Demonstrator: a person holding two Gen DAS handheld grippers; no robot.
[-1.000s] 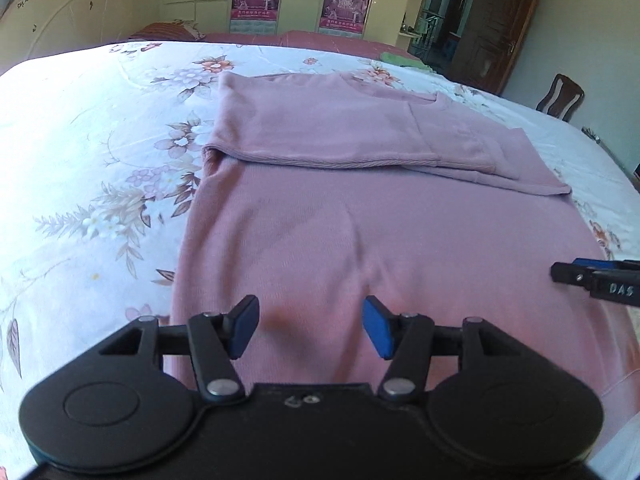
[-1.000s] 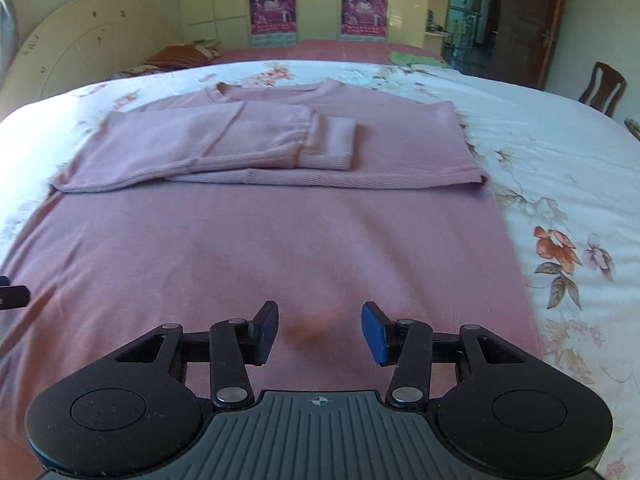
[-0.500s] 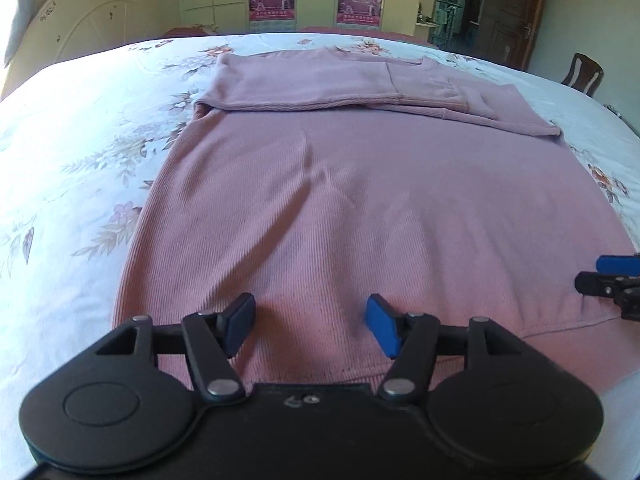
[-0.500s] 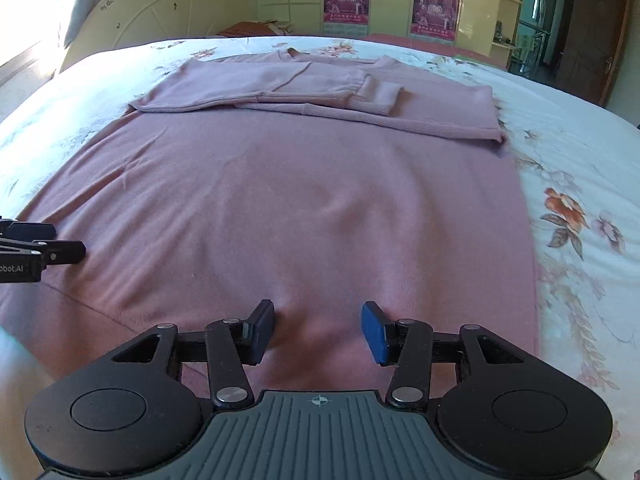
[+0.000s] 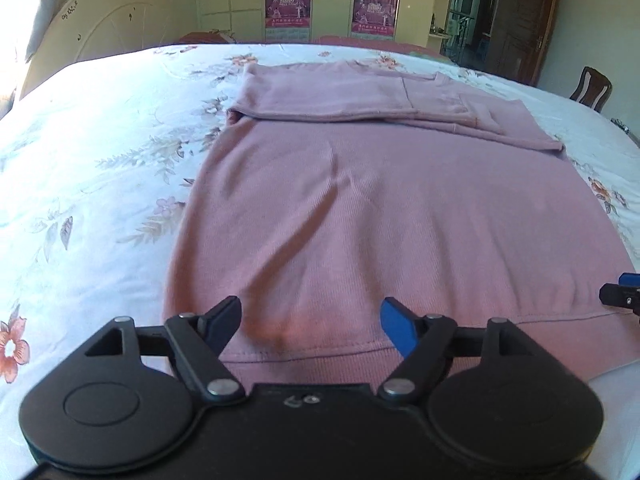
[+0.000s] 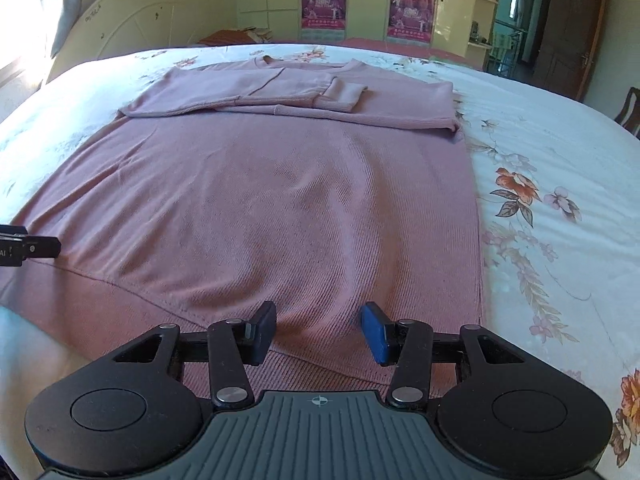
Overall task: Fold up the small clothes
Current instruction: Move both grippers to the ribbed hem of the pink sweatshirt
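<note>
Clearly, left wrist view: left gripper [image 5: 310, 322] over pink sweater [image 5: 392, 208] hem on floral bedsheet [image 5: 104, 152], jaws opening, nothing clamped. Risk: pinching top layer only, or sheet too.

Right wrist view: right gripper [image 6: 318, 334] at hem near right side edge, jaws apart, empty. Risk: uneven grips skew fold; folded sleeves [image 6: 276, 92] at far end may slide loose.

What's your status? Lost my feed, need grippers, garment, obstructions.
Left gripper jaws opening, right gripper open, both empty over the hem. Pink sweater flat on bed, sleeves folded across. Nothing in the way.
</note>
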